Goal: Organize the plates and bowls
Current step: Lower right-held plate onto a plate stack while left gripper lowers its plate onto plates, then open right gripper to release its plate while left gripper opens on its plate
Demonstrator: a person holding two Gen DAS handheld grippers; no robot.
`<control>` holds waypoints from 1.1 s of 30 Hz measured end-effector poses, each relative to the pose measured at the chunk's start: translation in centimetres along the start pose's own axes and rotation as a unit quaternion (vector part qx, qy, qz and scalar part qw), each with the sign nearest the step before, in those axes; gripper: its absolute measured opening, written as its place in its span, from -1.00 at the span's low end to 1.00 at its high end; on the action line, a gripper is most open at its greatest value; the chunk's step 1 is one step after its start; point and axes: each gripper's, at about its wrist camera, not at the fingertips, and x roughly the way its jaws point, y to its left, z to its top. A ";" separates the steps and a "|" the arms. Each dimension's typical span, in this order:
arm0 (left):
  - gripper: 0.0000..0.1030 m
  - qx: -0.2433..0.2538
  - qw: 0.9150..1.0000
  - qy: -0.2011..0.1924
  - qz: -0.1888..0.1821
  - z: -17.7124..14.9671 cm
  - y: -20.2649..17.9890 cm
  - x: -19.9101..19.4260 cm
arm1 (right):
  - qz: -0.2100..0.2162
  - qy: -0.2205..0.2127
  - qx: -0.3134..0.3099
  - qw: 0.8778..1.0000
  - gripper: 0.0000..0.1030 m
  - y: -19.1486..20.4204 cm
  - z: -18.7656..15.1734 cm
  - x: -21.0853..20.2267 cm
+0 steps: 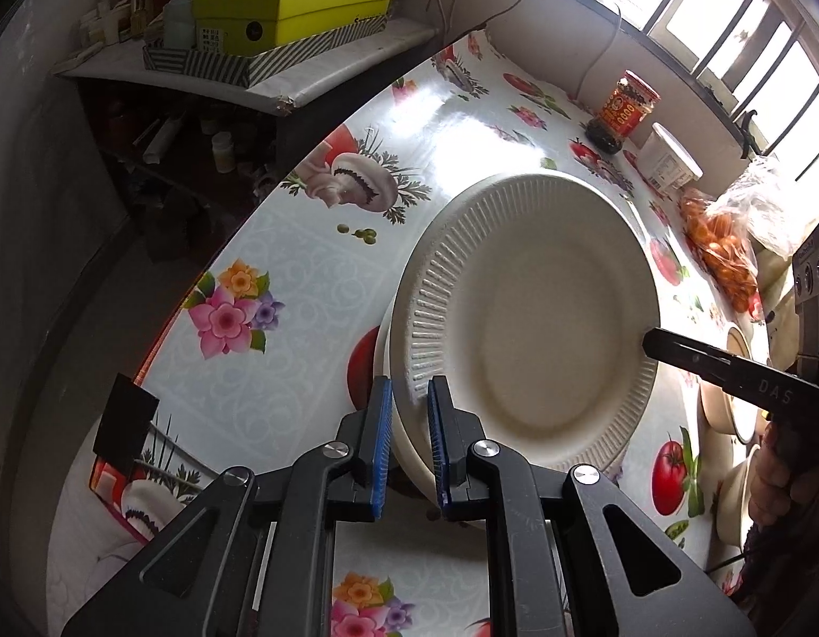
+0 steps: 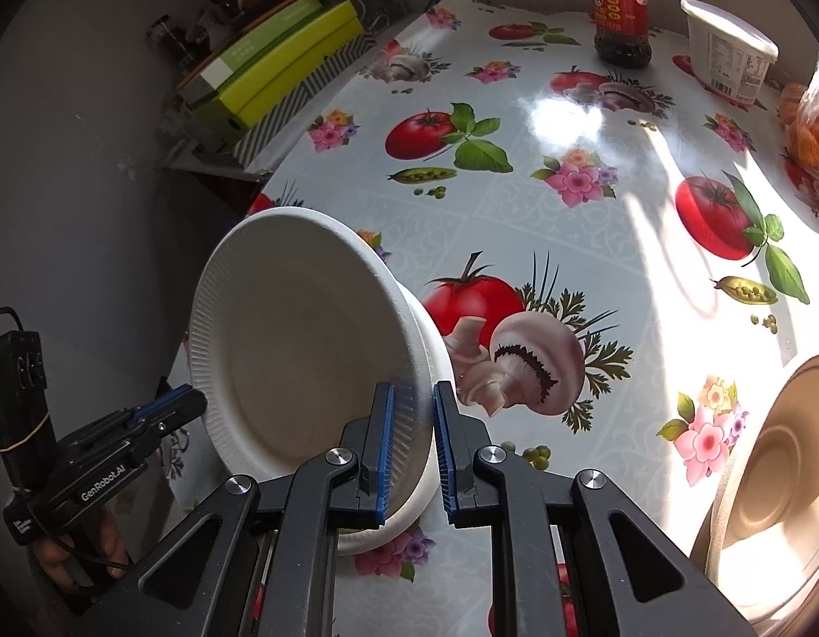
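A white paper plate with a ribbed rim (image 1: 536, 313) lies on top of other white plates, whose edges show under it (image 1: 404, 446). My left gripper (image 1: 409, 398) is narrowly open with its blue pads either side of the plate's near rim. My right gripper (image 2: 413, 398) stands the same way astride the opposite rim of the plate (image 2: 298, 339); whether the pads press the rim I cannot tell. Each gripper shows in the other's view: the right one (image 1: 648, 342) at the plate's far edge, the left one (image 2: 181, 398) at its left edge.
The table (image 2: 568, 244) has a glossy cloth printed with tomatoes and mushrooms. A sauce jar (image 2: 619, 5), a white tub (image 2: 727, 53) and a bag of oranges (image 1: 722, 249) stand at the back. Tan bowls (image 2: 781, 488) sit at the right. Boxes (image 1: 292, 10) are stacked on a side shelf.
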 end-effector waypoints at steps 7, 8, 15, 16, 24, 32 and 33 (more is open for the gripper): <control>-0.73 -0.002 1.000 0.009 0.002 0.0 0.4 0.6 | -0.007 0.005 -0.001 1.000 -0.70 0.2 0.0 0.7; -0.73 -0.001 1.000 0.009 0.003 0.0 0.4 0.7 | -0.007 0.006 -0.002 1.000 -0.70 0.3 0.0 0.8; -0.72 -0.001 1.000 0.016 0.004 0.0 0.3 1.2 | -0.013 0.010 -0.002 1.000 -0.69 0.3 0.0 1.1; -0.72 0.000 1.000 0.016 0.003 -0.1 0.3 1.2 | -0.014 0.010 -0.003 1.000 -0.69 0.3 0.0 1.2; -0.72 0.001 1.000 0.018 0.004 -0.1 0.2 1.4 | -0.015 0.012 0.000 1.000 -0.68 0.1 -0.1 1.1; -0.72 0.002 1.000 0.020 0.008 -0.2 0.1 1.3 | -0.023 0.012 -0.005 1.000 -0.68 0.4 -0.4 1.0; -0.72 0.004 1.000 0.020 0.008 -0.2 0.1 1.3 | -0.024 0.012 -0.005 1.000 -0.68 0.4 -0.4 1.0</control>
